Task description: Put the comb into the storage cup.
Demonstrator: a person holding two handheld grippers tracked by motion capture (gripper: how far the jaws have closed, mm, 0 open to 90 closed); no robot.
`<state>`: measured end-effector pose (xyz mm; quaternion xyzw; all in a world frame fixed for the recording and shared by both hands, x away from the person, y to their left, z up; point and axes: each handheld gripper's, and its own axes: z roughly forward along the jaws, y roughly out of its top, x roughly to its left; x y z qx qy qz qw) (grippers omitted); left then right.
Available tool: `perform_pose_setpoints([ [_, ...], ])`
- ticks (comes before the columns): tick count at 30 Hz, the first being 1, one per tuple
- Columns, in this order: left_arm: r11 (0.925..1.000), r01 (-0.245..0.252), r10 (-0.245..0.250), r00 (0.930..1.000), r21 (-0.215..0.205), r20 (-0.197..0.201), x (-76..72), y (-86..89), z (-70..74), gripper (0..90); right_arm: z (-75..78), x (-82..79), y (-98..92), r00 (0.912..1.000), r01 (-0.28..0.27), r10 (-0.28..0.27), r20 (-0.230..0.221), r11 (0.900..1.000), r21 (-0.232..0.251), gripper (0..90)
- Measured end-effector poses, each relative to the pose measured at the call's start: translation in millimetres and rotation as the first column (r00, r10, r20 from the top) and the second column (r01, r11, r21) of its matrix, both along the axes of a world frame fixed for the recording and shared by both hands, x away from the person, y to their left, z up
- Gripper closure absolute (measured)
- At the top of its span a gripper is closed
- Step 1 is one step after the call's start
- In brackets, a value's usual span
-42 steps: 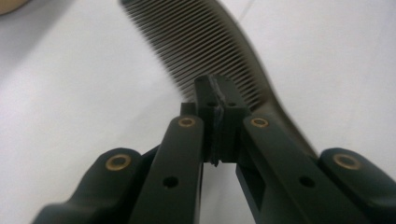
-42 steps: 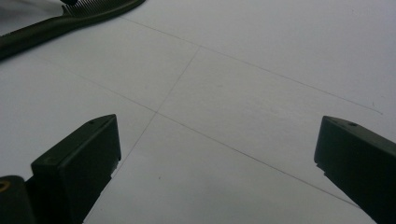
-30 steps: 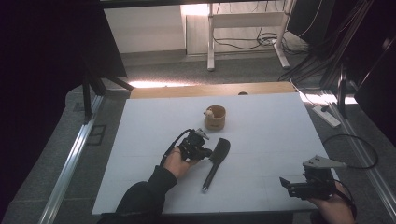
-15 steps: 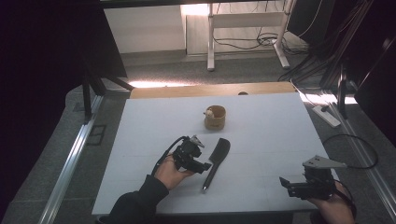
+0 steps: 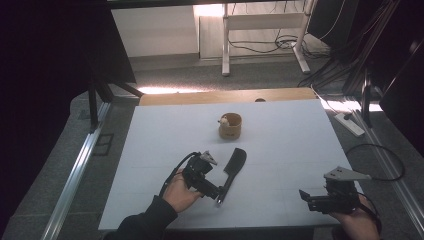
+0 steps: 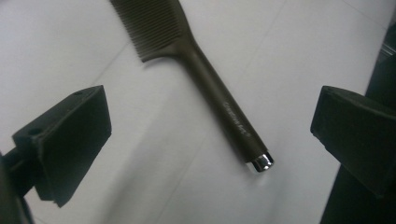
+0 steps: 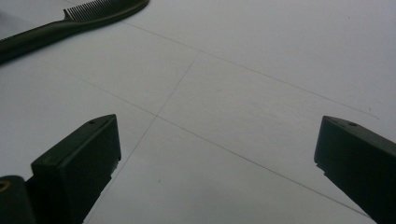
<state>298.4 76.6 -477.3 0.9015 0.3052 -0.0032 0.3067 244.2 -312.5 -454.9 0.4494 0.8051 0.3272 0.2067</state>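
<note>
While your left gripper (image 5: 216,192) hung jaws-apart over the handle end of the flat dark-brown plastic comb (image 6: 205,79), lying near the small tan wooden cup (image 5: 230,126), closing risked skidding it. Right gripper (image 5: 306,199) idled spread, well apart.

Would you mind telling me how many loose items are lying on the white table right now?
2: a dark comb lying near the table's middle, beside the left tongs, and a small wooden cup farther back. Nothing else seems hidden.
</note>
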Motion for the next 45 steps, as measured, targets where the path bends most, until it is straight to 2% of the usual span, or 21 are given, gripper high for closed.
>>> perform_pose_setpoints([
  [3, 0.9999, 0.014, -0.014, 0.9999, 0.004, 0.004, -4.2, -2.6, 0.8, 0.0, 0.0, 0.0, 0.0, 1.0000, -0.001, 0.001, 0.000, 1.000, 0.000, 1.1],
  [8, 0.9997, 0.009, -0.009, 0.9999, 0.022, -0.008, -7.3, -9.4, 0.2, 0.0, -0.1, 0.2, 0.2, 1.0000, -0.003, 0.003, 0.000, 1.000, -0.002, 1.1],
  [14, 0.9984, 0.006, -0.005, 0.9998, 0.056, -0.017, -3.6, -23.5, -6.0, 0.0, -0.2, 0.4, 0.4, 1.0000, -0.004, 0.004, -0.001, 1.000, -0.003, 1.1],
  [19, 0.9948, 0.031, -0.028, 0.9991, 0.097, -0.031, 2.7, -33.1, -11.8, 0.0, -0.2, 0.5, 0.4, 1.0000, -0.005, 0.005, -0.003, 1.000, -0.004, 1.1],
  [20, 0.9953, 0.026, -0.023, 0.9991, 0.093, -0.034, 3.4, -35.4, -12.9, 0.0, -0.3, 0.5, 0.4, 1.0000, -0.005, 0.005, -0.004, 1.000, -0.003, 1.1],
  [26, 0.9883, 0.046, -0.040, 0.9983, 0.146, -0.042, 9.0, -45.4, -16.4, 0.0, -0.5, 0.8, 0.5, 1.0000, -0.005, 0.005, -0.007, 1.000, -0.003, 1.1],
  [35, 0.9736, 0.062, -0.054, 0.9976, 0.220, -0.043, 14.6, -60.2, -27.4, 0.0, -0.5, 0.9, 0.6, 0.9999, -0.005, 0.005, -0.009, 1.000, -0.004, 1.1],
  [41, 0.9626, 0.049, -0.038, 0.9981, 0.267, -0.049, 17.4, -65.9, -36.1, 0.1, -0.5, 0.9, 0.4, 0.9999, -0.007, 0.007, -0.008, 1.000, -0.003, 1.1],
  [45, 0.9549, 0.040, -0.035, 0.9991, 0.294, -0.023, 16.5, -65.7, -36.3, 7.9, -0.5, 0.9, 0.4, 0.9999, -0.008, 0.008, -0.008, 1.000, -0.003, 1.1],
])
